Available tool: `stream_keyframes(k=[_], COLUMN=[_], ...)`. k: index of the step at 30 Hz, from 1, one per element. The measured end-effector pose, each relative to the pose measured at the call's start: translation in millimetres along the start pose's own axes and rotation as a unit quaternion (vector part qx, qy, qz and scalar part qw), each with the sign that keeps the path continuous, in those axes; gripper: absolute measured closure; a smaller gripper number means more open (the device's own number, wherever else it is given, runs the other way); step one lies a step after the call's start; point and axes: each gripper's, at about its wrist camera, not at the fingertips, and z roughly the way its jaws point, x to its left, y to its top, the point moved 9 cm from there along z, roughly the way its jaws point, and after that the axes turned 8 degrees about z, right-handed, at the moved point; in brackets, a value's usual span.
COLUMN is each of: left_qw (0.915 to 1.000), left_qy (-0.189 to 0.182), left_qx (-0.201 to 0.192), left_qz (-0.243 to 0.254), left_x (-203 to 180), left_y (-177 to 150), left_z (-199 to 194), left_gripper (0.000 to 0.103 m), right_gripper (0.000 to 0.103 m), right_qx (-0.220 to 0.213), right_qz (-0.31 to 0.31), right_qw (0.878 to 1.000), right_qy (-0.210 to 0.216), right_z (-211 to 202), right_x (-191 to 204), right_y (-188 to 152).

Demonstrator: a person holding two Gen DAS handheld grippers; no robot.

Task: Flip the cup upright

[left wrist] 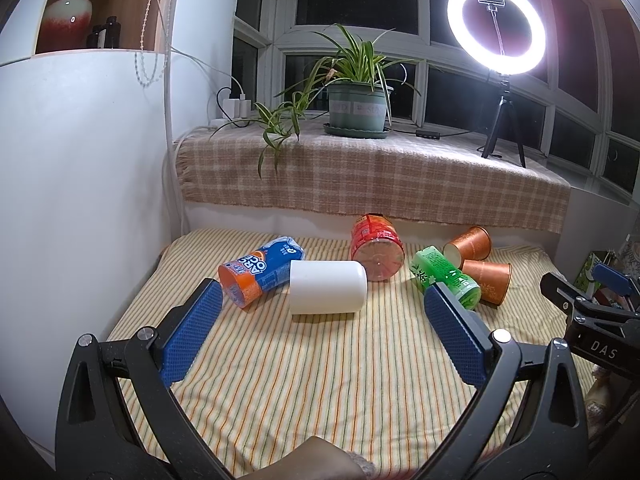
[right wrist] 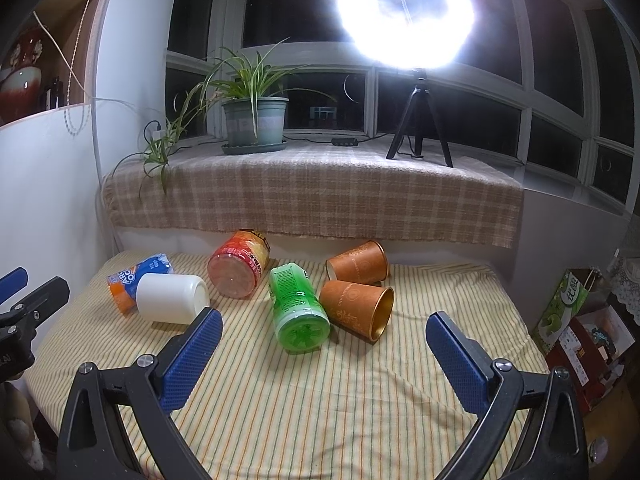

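Observation:
Several cups lie on their sides on the striped cloth (left wrist: 304, 368). A white cup (left wrist: 327, 287) (right wrist: 172, 299) lies mid-left, next to a blue and orange Oreo cup (left wrist: 256, 273) (right wrist: 134, 276). A red cup (left wrist: 376, 247) (right wrist: 239, 263), a green cup (left wrist: 446, 274) (right wrist: 298, 306) and two brown paper cups (left wrist: 469, 243) (left wrist: 488, 280) (right wrist: 358, 263) (right wrist: 356, 309) lie further right. My left gripper (left wrist: 322, 300) is open and empty, just short of the white cup. My right gripper (right wrist: 324, 330) is open and empty, near the green cup.
A checked cloth covers the window ledge (left wrist: 360, 176) behind, with a potted plant (left wrist: 358, 108) and a ring light on a tripod (left wrist: 498, 40). A white wall panel (left wrist: 80, 200) borders the left. Boxes (right wrist: 576, 336) stand off the right edge.

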Motion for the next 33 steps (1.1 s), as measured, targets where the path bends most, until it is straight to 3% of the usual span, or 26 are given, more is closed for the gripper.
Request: stream_keyframes(k=[16,26,29,33], left_qw=[1.0000,0.9996,0.9993,0.9988], left_qy=[0.003,0.017,0.023,0.029], left_qx=[0.006,0.019,0.025,0.032], left_qz=[-0.001,-0.011,-0.016,-0.022], left_x=[7,25,33,42], left_y=[-4,-13,-17,-23], left_z=[1,1,2,1], left_gripper=[0.001,0.001,0.001,0.001], right_gripper=[0.000,0.002,0.010,0.012], right_qx=[0.025,0.132,0.168,0.203], right_qz=[-0.015,-0.029,-0.038,-0.053], right_qw=[1.000,0.988,0.981,0.972], right_qy=[0.011,0.081,0.092,0.101], right_z=[20,81,103,132], right_x=[9,22,27,33], right_y=[-1,-6,-7,-5])
